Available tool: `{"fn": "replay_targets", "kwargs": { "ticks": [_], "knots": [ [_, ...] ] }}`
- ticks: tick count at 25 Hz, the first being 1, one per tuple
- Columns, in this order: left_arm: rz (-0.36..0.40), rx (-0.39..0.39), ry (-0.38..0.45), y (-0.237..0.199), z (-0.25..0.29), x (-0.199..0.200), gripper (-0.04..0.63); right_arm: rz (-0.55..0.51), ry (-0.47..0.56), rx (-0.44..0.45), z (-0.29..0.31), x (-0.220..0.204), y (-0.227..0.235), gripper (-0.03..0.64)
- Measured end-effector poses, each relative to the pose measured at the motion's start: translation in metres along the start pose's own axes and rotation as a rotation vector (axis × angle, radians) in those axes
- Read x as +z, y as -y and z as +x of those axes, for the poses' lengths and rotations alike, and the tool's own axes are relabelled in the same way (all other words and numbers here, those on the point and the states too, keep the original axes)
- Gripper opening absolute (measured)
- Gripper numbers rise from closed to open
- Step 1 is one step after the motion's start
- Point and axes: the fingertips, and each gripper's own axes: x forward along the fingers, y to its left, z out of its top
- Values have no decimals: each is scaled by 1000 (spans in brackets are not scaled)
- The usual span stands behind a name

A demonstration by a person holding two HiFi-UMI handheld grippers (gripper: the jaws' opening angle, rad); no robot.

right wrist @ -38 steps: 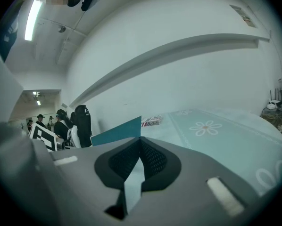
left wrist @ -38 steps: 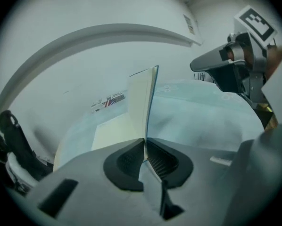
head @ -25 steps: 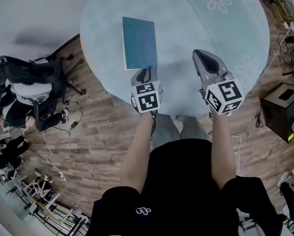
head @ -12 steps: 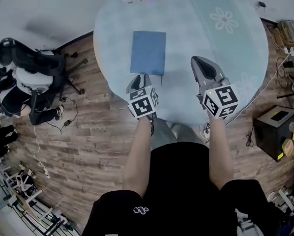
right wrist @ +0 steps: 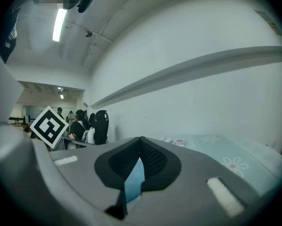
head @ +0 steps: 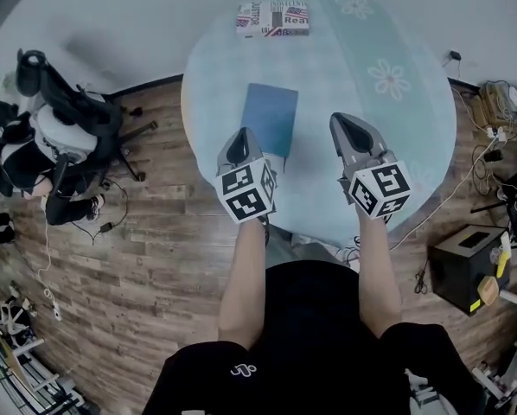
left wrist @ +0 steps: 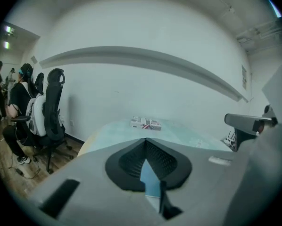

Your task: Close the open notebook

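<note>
The blue notebook lies shut and flat on the round pale-blue table. My left gripper hovers above the table's near edge just in front of the notebook, jaws shut and empty. My right gripper hangs to the notebook's right, also shut with nothing in it. In the left gripper view the gripper has its tips together, and a blue sliver of the notebook shows below them. The right gripper view shows its gripper with tips together and the same notebook as a blue sliver.
A printed box lies at the table's far edge. An office chair with a seated person stands on the wooden floor to the left. A black box and cables lie at the right.
Both grippers have risen off the table and drawn back from the notebook's near edge. The notebook stays shut and flat.
</note>
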Motion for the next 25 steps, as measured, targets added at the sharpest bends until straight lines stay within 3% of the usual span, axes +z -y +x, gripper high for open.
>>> {"fn": "replay_targets", "kwargs": {
  "ticks": [6, 9, 16, 25],
  "knots": [
    [2, -166, 182, 35, -26, 64, 3, -41, 81, -3, 1, 46, -9, 11],
    [28, -204, 265, 53, -40, 93, 3, -57, 110, -1, -1, 64, -10, 11],
    [138, -187, 397, 69, -66, 138, 3, -88, 148, 10, -1, 94, -11, 11],
    [153, -158, 431, 61, -72, 155, 3, -115, 180, 36, 5, 113, -14, 11]
  ]
}}
